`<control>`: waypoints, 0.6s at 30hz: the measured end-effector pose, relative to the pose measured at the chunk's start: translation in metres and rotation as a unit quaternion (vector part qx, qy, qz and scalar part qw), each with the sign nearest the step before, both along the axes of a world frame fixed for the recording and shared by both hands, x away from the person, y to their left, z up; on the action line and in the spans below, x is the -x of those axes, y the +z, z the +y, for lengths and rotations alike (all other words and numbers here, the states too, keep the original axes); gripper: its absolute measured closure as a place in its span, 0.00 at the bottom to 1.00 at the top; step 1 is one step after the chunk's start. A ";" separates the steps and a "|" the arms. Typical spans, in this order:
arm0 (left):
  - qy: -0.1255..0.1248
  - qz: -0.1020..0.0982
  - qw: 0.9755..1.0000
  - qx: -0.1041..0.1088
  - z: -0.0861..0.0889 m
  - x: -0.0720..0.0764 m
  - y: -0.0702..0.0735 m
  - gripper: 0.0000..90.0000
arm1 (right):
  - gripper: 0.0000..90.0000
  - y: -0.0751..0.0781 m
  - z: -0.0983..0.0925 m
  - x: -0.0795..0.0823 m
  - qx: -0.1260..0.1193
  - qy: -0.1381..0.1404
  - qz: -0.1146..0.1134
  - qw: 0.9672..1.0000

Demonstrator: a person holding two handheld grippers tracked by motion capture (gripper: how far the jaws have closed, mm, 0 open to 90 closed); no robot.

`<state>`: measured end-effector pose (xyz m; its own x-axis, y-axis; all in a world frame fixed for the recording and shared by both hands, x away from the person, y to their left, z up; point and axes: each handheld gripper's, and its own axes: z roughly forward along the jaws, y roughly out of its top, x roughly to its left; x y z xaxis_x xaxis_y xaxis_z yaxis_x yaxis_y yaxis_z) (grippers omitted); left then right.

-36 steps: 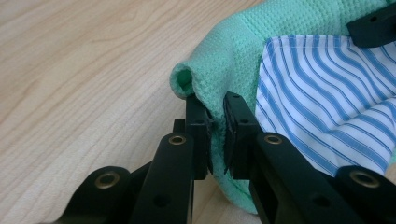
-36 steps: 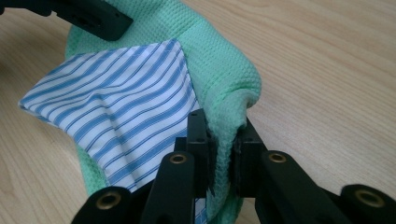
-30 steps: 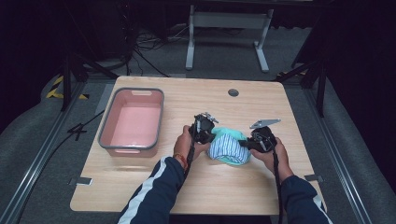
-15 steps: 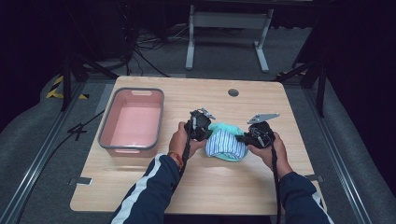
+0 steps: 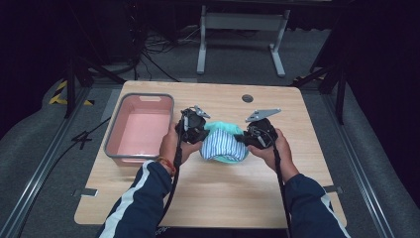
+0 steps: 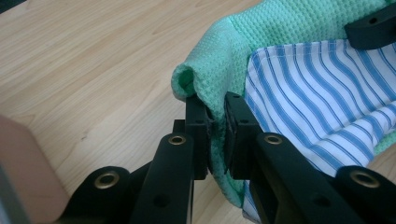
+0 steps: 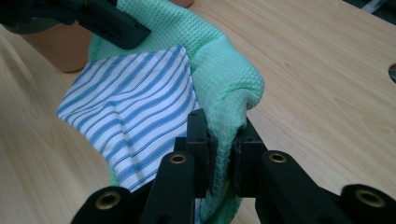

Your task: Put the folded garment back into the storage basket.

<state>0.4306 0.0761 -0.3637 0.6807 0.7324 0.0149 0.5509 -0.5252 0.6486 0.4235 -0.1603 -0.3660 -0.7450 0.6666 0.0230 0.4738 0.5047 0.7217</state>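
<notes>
A mint green waffle-weave cloth [image 5: 225,128] with a blue-and-white striped cloth [image 5: 222,145] lying on it hangs between my two grippers over the middle of the table. My left gripper [image 5: 197,133] is shut on the green cloth's left edge [image 6: 215,88]; its jaws pinch the fabric [image 6: 215,140]. My right gripper [image 5: 246,138] is shut on the opposite edge [image 7: 233,93], fabric squeezed between its jaws [image 7: 225,144]. The striped cloth [image 6: 322,93] [image 7: 135,112] sags in the middle of the green one. The bundle rests on or just above the wood; I cannot tell which.
A pink plastic bin [image 5: 141,130] with a grey rim stands at the left of the wooden table [image 5: 213,198]. A round cable hole [image 5: 247,98] sits near the far edge. Bare wood lies in front of the hands and to the right.
Both grippers and the cloth bundle have shifted slightly left and away from the person, with the cloth now stretched wider between them.
</notes>
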 end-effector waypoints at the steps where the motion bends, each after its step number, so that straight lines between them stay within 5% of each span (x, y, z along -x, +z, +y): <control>1: 0.003 -0.002 1.000 -0.001 0.002 0.001 0.001 0.91 | 0.89 0.002 0.004 0.000 -0.001 0.002 0.000 1.000; 18: 0.051 -0.011 0.999 0.008 0.061 0.008 0.023 0.91 | 0.89 0.021 0.058 -0.014 -0.016 0.029 -0.007 0.999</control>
